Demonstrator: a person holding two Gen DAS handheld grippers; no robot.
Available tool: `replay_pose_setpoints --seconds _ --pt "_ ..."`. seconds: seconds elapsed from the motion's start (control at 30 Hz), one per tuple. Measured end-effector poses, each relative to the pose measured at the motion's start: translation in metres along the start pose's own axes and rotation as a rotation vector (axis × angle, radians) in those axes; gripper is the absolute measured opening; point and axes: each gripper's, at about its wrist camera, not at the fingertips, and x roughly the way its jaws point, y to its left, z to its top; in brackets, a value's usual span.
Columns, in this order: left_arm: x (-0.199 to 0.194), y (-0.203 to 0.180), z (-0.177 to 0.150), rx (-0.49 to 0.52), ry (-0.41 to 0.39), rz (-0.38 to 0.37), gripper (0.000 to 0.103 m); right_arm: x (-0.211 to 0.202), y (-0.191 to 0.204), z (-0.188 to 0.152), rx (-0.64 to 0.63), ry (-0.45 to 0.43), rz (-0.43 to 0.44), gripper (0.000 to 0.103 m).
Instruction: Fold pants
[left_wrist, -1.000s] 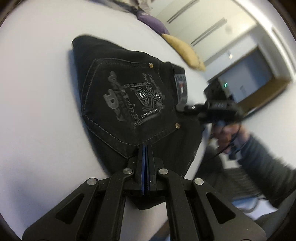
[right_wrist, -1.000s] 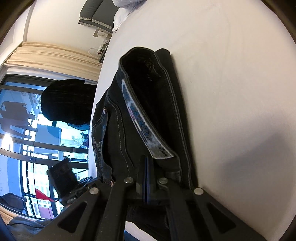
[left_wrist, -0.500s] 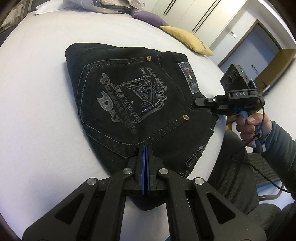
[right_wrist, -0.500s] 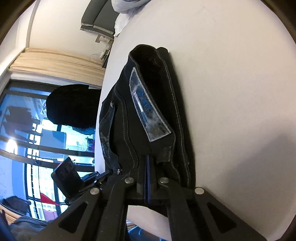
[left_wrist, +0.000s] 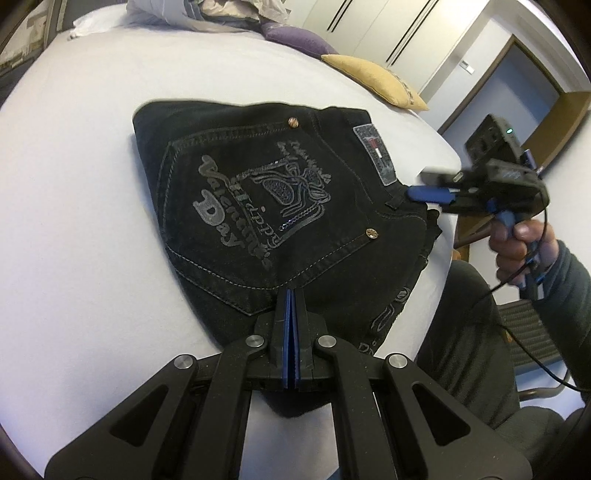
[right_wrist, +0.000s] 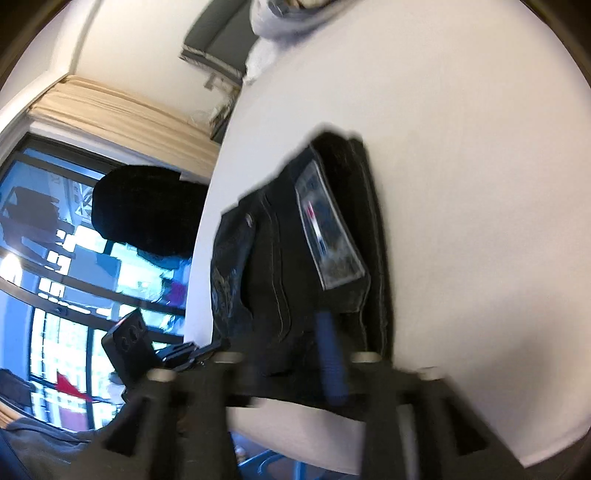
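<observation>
We see the folded black jeans (left_wrist: 280, 206) at frame centre in the left wrist view, back pocket print upward, lying on the white desk (left_wrist: 81, 258) with one corner overhanging its right edge. The left claw (left_wrist: 291, 295) at lower centre is clenched, blue pads together, over the near edge of the jeans; whether cloth is pinched we cannot tell. At right, a hand (left_wrist: 517, 243) holds the right claw (left_wrist: 432, 184), whose jaws have just been opening and now stand released beside the waistband label (left_wrist: 375, 153). A yellow cushion (left_wrist: 373, 79) and purple cushion (left_wrist: 295, 37) lie at upper centre, beyond them a heap of clothes (left_wrist: 207, 11). The right wrist view is blurred; a dark chair back (right_wrist: 144, 210) stands before a window (right_wrist: 48, 258) at left.
</observation>
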Motion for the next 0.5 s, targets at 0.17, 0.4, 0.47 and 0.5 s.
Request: replay_pose_setpoints --seconds 0.17,0.4,0.47,0.5 --pt "-0.045 0.008 0.007 -0.066 -0.064 0.043 0.007 -0.012 -0.001 0.014 -0.039 -0.019 -0.092 0.068" --pt "-0.039 0.06 0.016 -0.282 -0.071 0.011 0.081 0.02 -0.034 0.034 0.028 0.053 -0.092 0.068" --pt "-0.031 0.064 0.022 -0.309 -0.058 -0.004 0.081 0.025 -0.036 0.039 0.027 0.051 -0.078 0.068" --pt "-0.027 0.063 0.027 -0.301 -0.054 -0.012 0.081 0.028 -0.038 0.044 0.037 0.051 -0.065 0.068"
